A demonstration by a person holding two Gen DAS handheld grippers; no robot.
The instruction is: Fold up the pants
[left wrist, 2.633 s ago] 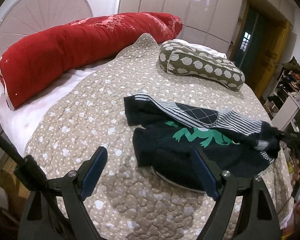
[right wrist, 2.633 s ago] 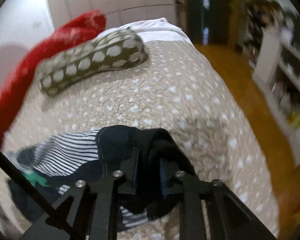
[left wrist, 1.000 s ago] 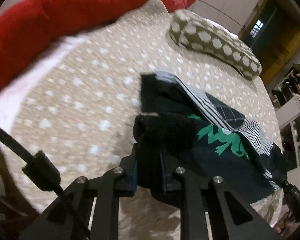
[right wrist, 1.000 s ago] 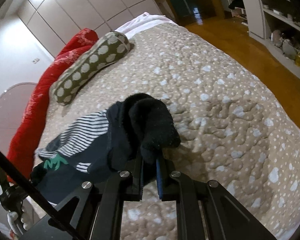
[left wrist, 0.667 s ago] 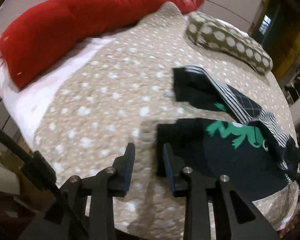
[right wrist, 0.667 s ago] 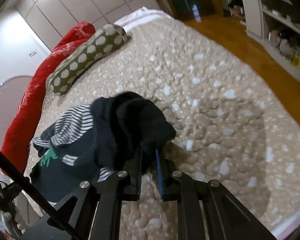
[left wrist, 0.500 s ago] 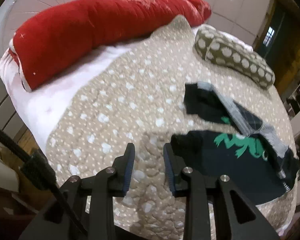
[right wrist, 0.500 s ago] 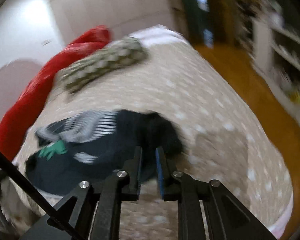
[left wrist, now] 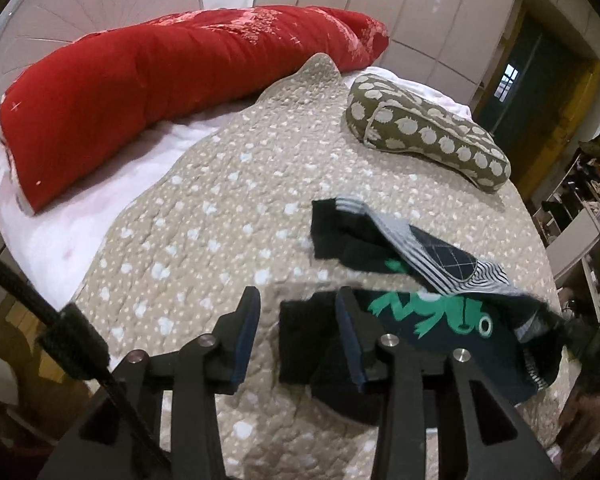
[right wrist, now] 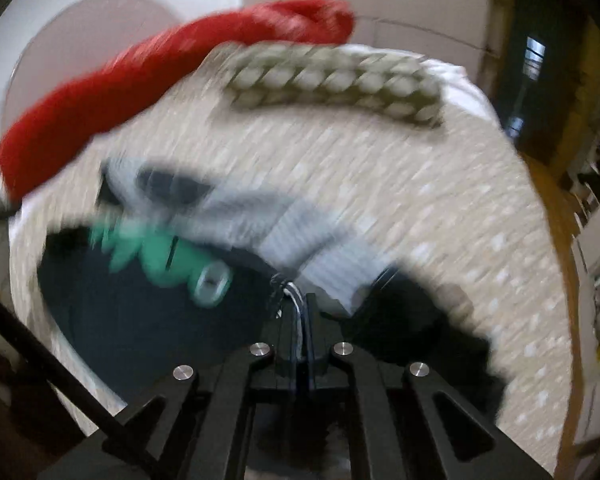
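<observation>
Dark navy pants [left wrist: 440,336] with a green frog print [left wrist: 432,312] and a striped waistband [left wrist: 476,276] lie crumpled on the quilted bed [left wrist: 220,220]. My left gripper [left wrist: 298,308] hovers just above their near black cuff [left wrist: 300,340]. Its jaws are opening, and the cuff lies under the gap without being pressed. The right wrist view is blurred by motion. There my right gripper [right wrist: 298,312] is shut, with a thin striped edge of the pants [right wrist: 148,320] pinched between its pads.
A long red bolster [left wrist: 160,80] and a green spotted pillow [left wrist: 428,136] lie at the far side of the bed. White sheet [left wrist: 60,232] shows at the left edge. Shelves [left wrist: 588,220] and wooden floor [right wrist: 556,208] are off to the right.
My left gripper let go of the black cuff, which dropped onto the quilt, and drew back. My right gripper released the thick cuff, rolled, swung left and closed on the striped edge.
</observation>
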